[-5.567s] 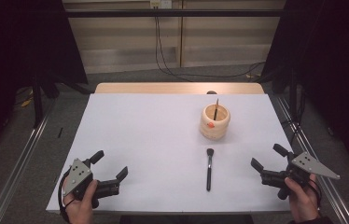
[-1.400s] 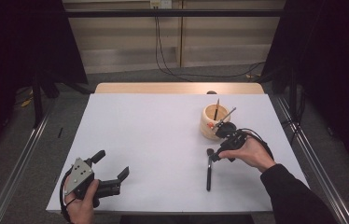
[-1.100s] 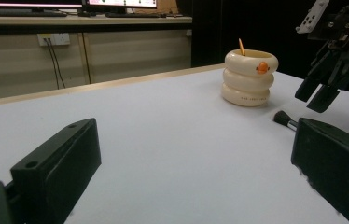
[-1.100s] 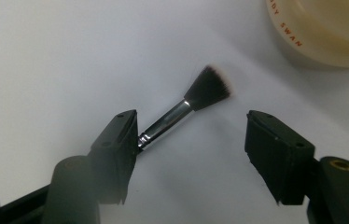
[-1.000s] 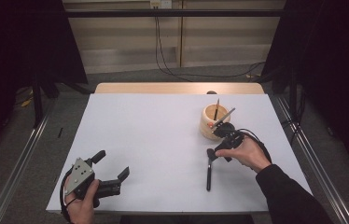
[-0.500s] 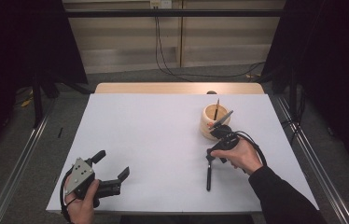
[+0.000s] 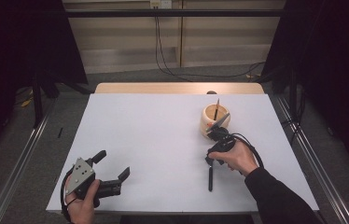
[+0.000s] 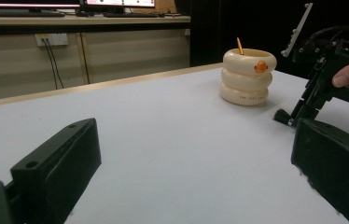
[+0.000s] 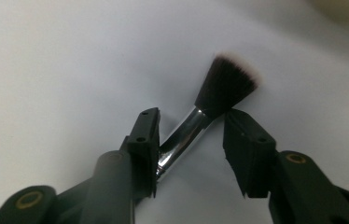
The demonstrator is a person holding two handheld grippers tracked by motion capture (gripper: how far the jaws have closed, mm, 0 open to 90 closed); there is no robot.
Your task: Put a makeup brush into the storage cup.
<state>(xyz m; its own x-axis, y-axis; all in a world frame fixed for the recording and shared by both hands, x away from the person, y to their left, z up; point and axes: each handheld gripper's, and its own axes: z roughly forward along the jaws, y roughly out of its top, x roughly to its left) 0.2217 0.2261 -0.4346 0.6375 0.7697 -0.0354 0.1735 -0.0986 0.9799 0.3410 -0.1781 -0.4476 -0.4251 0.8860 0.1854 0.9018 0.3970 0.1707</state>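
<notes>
Brush (image 9: 196, 126): shiny metal ferrule, soft dark bristles; matt white table (image 7: 154, 135); glossy cream holder (image 8: 247, 77).

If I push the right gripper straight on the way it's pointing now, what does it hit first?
Most likely the makeup brush: the right gripper points down at the table, its open jaws either side of the silver ferrule. Past that lies only the tabletop.

Seen from above, the person's left hand (image 7: 83, 199) holds the left gripper (image 7: 113, 171) low at the near left with jaws spread wide, while the right hand (image 7: 238, 156) tips the right gripper (image 7: 208, 161) downward mid-table, jaws parted.
</notes>
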